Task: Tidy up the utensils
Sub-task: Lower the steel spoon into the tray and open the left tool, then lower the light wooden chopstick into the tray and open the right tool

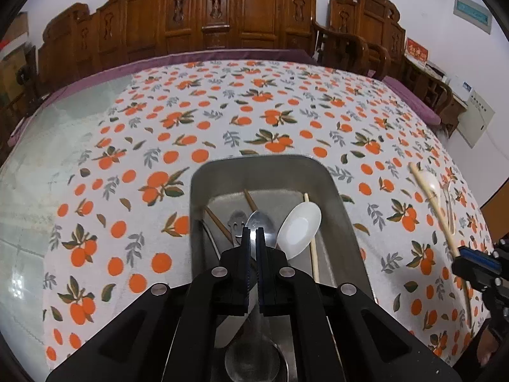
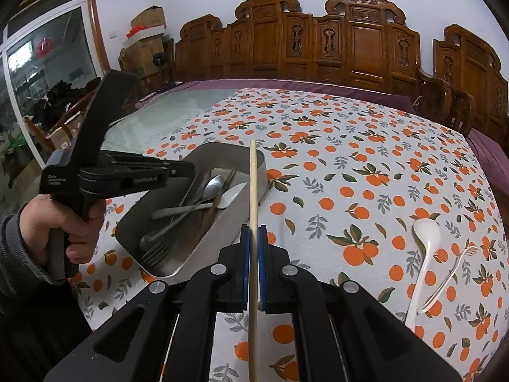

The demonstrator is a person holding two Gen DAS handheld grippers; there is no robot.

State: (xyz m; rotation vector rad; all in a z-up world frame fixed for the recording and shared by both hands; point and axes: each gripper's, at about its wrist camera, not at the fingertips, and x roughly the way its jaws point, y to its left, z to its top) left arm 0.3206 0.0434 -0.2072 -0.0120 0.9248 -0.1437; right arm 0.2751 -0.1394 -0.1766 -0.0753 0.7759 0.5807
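The left gripper [image 1: 253,229] has its fingers [image 1: 245,251] clenched on a metal spoon [image 1: 254,343]; the handle runs between the pads and its bowl lies behind them, close to the camera. Ahead of the fingertips sits a steel tray [image 1: 337,197] on the worktop [image 1: 133,146]. It holds one white spoon [image 1: 299,229] just right of the fingers, a second metal spoon [image 1: 262,222] right at the tips, one fork [image 2: 156,250], two dark chopsticks [image 1: 219,222] to the left and one pale chopstick [image 1: 313,251] to the right.

The right gripper [image 2: 253,229] grasps another pale chopstick [image 2: 253,191], which points forward past its fingertips across the tray's near rim. Well to the right of those fingers, one white spoon [image 2: 424,254] and one pale fork [image 2: 451,273] lie side by side on the orange-print cloth [image 2: 350,159]. A person's hand [image 2: 60,229] grips the left gripper's handle.
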